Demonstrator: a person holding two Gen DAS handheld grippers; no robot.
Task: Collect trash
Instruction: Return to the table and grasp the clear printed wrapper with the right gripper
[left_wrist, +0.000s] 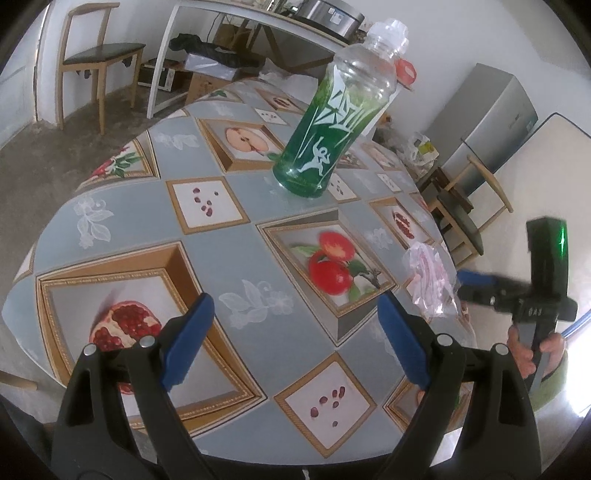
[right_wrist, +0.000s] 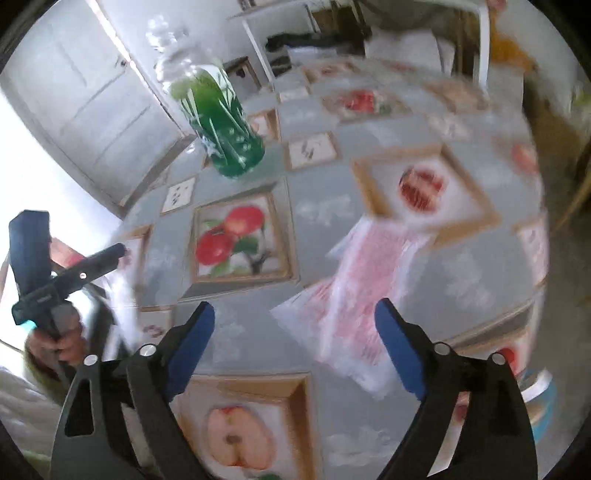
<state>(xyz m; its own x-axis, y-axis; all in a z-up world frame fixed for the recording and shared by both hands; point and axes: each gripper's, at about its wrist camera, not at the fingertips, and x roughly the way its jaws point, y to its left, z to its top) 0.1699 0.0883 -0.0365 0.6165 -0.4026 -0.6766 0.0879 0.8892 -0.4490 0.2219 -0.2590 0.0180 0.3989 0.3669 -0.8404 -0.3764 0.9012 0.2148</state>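
Observation:
An empty clear bottle with a green label (left_wrist: 340, 114) stands upright on the fruit-patterned tablecloth (left_wrist: 236, 258); it also shows in the right wrist view (right_wrist: 218, 129). A crumpled clear-and-pink plastic wrapper (left_wrist: 428, 280) lies near the table's right edge; in the right wrist view it (right_wrist: 362, 280) lies blurred just ahead of the fingers. My left gripper (left_wrist: 295, 332) is open and empty above the table's near side. My right gripper (right_wrist: 295, 332) is open and empty over the wrapper; in the left wrist view it (left_wrist: 476, 284) sits beside the wrapper.
A wooden chair (left_wrist: 96, 59) stands at the far left, and another chair (left_wrist: 465, 218) is by the table's right side. A white shelf (left_wrist: 229, 48) with boxes is behind the table. A grey cabinet (left_wrist: 491, 118) stands at the right.

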